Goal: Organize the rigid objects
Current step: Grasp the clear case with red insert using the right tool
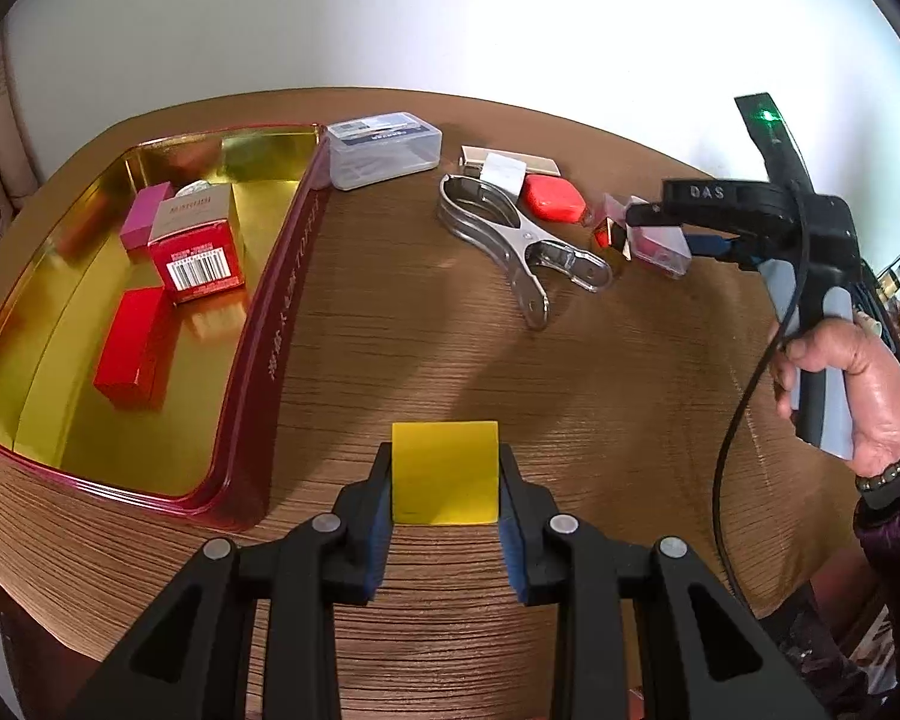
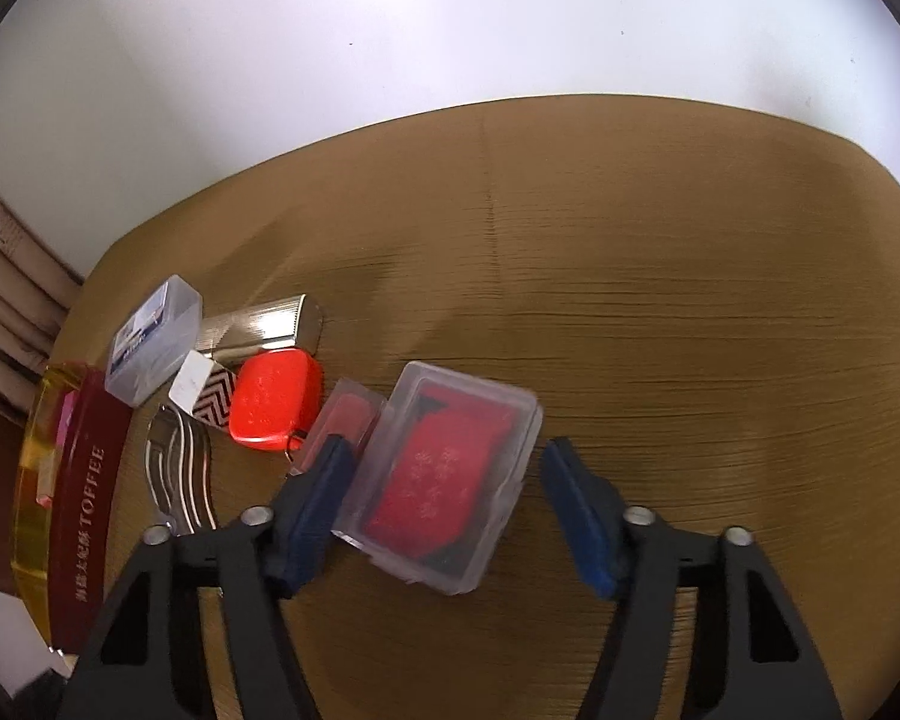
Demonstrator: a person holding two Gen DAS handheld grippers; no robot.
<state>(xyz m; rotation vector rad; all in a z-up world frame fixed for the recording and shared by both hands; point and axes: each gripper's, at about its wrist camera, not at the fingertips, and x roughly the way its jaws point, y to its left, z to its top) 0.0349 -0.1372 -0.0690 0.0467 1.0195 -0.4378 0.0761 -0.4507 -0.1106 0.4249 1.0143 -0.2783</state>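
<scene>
Closest up, the left gripper (image 1: 446, 480) is pinching a flat yellow block (image 1: 445, 471) between its blue-padded fingers, held just above the wooden table (image 1: 426, 348) near the front edge. Off to its left sits the gold tray (image 1: 258, 276) with the dark red rim. Inside it you've got a long red box (image 1: 131, 346) lying near, a red carton with a barcode (image 1: 200, 246) standing behind it, and a pink box (image 1: 144, 215) touching that carton on its far left side.

Further back, just beside the tray's far right corner, there's a clear lidded box (image 1: 384, 149) with a blue label. To the right of that is a big steel clamp (image 1: 519, 240) lying flat, and at its far end a red pebble-shaped thing (image 1: 553, 198), a small white-and-zigzag box (image 2: 205, 391) and a silver ribbed case (image 2: 264, 324) all bunched together.

Over on the right, the right gripper (image 2: 444, 474) is spread wide around a clear case with a red insert (image 2: 444, 480). The left pad looks like it's touching the case's side, while the right pad is clear of it. A smaller clear case with something reddish inside (image 2: 345, 420) sits right against it on the left. The person's right hand (image 1: 840, 390) is wrapped around the handle, bead bracelet on the wrist.
</scene>
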